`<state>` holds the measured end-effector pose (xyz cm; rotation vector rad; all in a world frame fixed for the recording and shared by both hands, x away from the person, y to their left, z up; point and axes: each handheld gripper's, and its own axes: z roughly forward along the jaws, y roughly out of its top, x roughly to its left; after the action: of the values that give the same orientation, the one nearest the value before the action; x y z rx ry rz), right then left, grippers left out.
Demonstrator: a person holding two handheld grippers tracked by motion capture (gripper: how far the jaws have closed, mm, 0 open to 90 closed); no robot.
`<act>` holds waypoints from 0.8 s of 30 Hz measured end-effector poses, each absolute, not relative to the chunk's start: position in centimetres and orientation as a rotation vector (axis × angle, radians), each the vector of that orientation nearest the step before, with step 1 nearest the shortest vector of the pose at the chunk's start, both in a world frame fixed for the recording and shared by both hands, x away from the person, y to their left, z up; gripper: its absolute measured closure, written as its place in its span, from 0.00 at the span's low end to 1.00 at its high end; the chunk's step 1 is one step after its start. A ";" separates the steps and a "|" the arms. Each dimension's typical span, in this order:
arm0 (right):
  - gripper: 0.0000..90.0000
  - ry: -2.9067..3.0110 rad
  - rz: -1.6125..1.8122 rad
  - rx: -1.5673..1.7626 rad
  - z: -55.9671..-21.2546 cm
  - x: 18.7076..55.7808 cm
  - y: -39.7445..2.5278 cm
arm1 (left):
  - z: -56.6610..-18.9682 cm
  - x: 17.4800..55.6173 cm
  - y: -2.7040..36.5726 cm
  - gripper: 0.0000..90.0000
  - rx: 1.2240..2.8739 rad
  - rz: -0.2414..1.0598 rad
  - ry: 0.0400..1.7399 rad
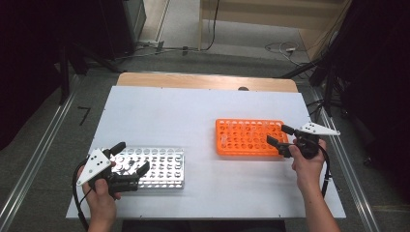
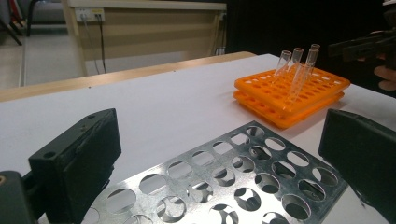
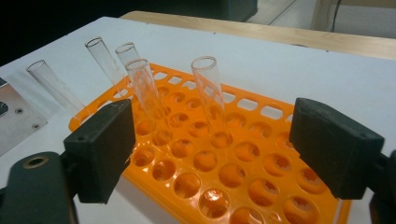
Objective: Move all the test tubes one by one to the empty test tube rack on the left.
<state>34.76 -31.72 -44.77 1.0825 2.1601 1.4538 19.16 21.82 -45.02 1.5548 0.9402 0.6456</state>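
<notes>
While both tools stand released with jaws wide, the right gripper [image 1: 279,137] hovers at the right end of the orange rack [image 1: 246,138], where five clear test tubes [image 3: 210,100] lean in its holes; the left gripper [image 1: 129,158] sits over the metal rack [image 1: 164,166] near the white table [image 1: 193,111] front edge

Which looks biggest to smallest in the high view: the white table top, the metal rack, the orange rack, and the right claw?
1. White table top, by far the largest.
2. Metal rack and orange rack: they look about alike, too close to rank.
3. Right claw, open at the orange rack's right edge, the smallest.
</notes>
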 end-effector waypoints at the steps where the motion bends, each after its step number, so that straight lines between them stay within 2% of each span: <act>1: 0.20 2.168 1.457 1.072 -44.8 35.0 -31.6 | -45.0 19.2 21.8 0.00 1.553 0.646 0.942; 10: 0.30 2.188 1.404 1.131 -45.3 36.6 -30.2 | -45.0 19.2 21.7 0.00 1.561 0.644 0.936; 13: 0.40 2.190 1.396 1.187 -45.9 36.9 -29.7 | -45.0 19.1 21.6 0.00 1.564 0.644 0.934; 24: 0.62 2.223 1.301 1.222 -47.2 37.3 -28.4 | -45.1 19.1 21.5 0.00 1.570 0.639 0.930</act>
<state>37.32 -28.35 -47.20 1.2219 2.2231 1.3013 19.05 21.46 -45.06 1.5699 0.9296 0.6388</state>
